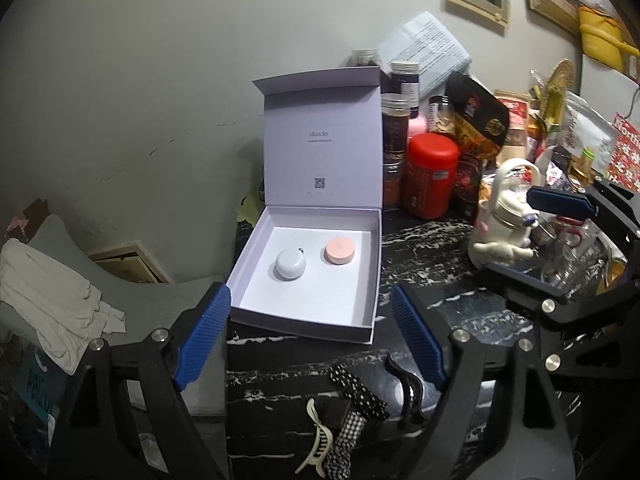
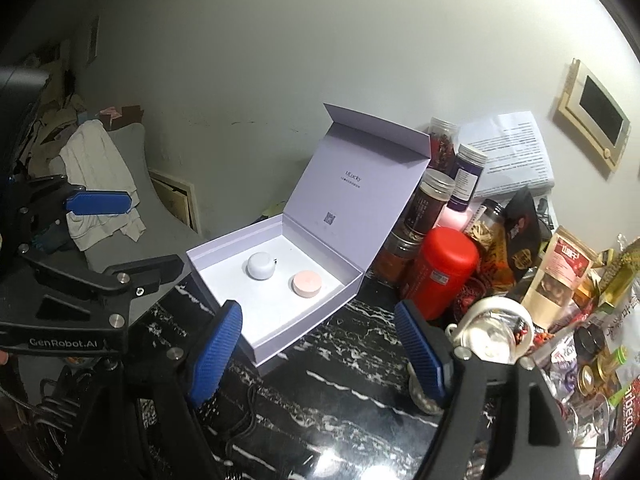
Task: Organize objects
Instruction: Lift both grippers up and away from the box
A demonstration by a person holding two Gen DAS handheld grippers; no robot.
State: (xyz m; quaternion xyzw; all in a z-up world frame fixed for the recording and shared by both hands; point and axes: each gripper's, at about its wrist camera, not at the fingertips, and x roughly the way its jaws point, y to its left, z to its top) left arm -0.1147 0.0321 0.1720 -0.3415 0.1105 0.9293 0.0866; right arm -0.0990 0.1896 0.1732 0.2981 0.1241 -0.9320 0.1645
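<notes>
Open box [image 1: 312,312] sits on the black marbled tabletop [image 1: 420,240], lid [image 1: 324,140] standing upright at its far edge. Inside the box: 2 items, a white round case [image 1: 291,265] and, just beside it, a pink round disc [image 1: 340,251], apart from each other.

Left gripper [image 1: 310,336] hovers at the box's near edge, jaws wide, nothing between the pads. Right gripper [image 2: 320,354] hangs at the box's near right corner, jaws also wide and empty.

Still outside the box, on the tabletop near its front edge: a cream claw clip [image 1: 316,446], a dotted ribbon [image 1: 356,392], a black clip [image 1: 408,392].

Judgement: partly done. 2 pieces boxed, at least 3 hair items left, lid not yet closed.
</notes>
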